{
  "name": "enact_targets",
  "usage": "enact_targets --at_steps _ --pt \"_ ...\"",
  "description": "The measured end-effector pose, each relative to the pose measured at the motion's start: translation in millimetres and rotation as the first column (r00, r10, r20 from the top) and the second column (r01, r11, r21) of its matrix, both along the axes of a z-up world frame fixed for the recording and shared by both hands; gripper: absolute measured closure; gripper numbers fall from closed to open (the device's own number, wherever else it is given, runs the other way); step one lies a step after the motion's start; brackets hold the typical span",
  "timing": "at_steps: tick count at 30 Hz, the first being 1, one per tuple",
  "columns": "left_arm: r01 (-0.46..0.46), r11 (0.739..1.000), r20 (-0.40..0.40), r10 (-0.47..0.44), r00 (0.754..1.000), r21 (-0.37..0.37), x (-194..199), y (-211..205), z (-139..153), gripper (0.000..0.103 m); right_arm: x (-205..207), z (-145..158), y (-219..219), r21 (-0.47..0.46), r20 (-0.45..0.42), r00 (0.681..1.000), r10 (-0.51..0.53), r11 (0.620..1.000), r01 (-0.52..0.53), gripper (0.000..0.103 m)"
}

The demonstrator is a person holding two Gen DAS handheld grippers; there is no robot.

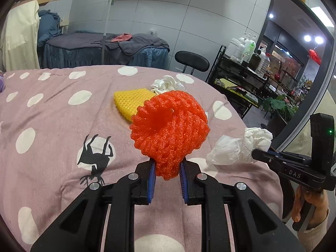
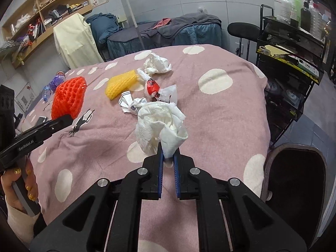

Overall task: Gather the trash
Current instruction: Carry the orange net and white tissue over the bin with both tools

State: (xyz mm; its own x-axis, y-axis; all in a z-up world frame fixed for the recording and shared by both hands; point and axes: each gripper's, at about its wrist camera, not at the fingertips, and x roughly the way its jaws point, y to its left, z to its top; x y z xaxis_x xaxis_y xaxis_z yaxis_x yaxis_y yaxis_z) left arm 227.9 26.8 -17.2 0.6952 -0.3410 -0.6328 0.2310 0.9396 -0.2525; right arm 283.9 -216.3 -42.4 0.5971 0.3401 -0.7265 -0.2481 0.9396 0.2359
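Note:
My left gripper [image 1: 167, 164] is shut on an orange foam net [image 1: 170, 130] and holds it above the pink dotted blanket [image 1: 52, 126]; the net also shows in the right wrist view [image 2: 68, 97]. My right gripper [image 2: 168, 153] is shut on a crumpled white tissue [image 2: 161, 124], also seen in the left wrist view [image 1: 239, 147]. A yellow foam net [image 2: 121, 83], another white tissue [image 2: 156, 63], a red wrapper [image 2: 152, 87] and crumpled printed paper [image 2: 131, 104] lie on the blanket beyond.
A dark bin [image 2: 296, 187] stands at the bed's right edge. A plastic bottle [image 2: 53, 84] and a phone [image 2: 41, 119] lie at the left. A black cart with bottles [image 2: 294, 42], a stool [image 2: 243, 29] and another bed [image 2: 163, 31] stand behind.

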Motion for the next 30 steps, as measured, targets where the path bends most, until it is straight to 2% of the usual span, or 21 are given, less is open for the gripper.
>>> enact_targets --at_steps 7,15,30 --pt "0.022 1.0 0.015 -0.022 1.0 -0.007 -20.3 -17.4 0.1 0.084 -24.5 6.2 -26.1 0.041 0.034 0.998 -0.054 0.998 0.053 0.093" --pt "0.088 0.996 0.012 -0.088 0.996 -0.029 -35.1 -47.4 -1.3 0.084 -51.7 12.4 -69.0 0.08 0.061 0.986 -0.154 0.986 0.149 0.093" --pt "0.229 0.971 0.024 -0.228 0.973 -0.075 -47.9 -120.4 2.5 0.084 -94.5 2.2 -157.2 0.084 0.045 0.927 -0.371 0.926 0.367 0.093"
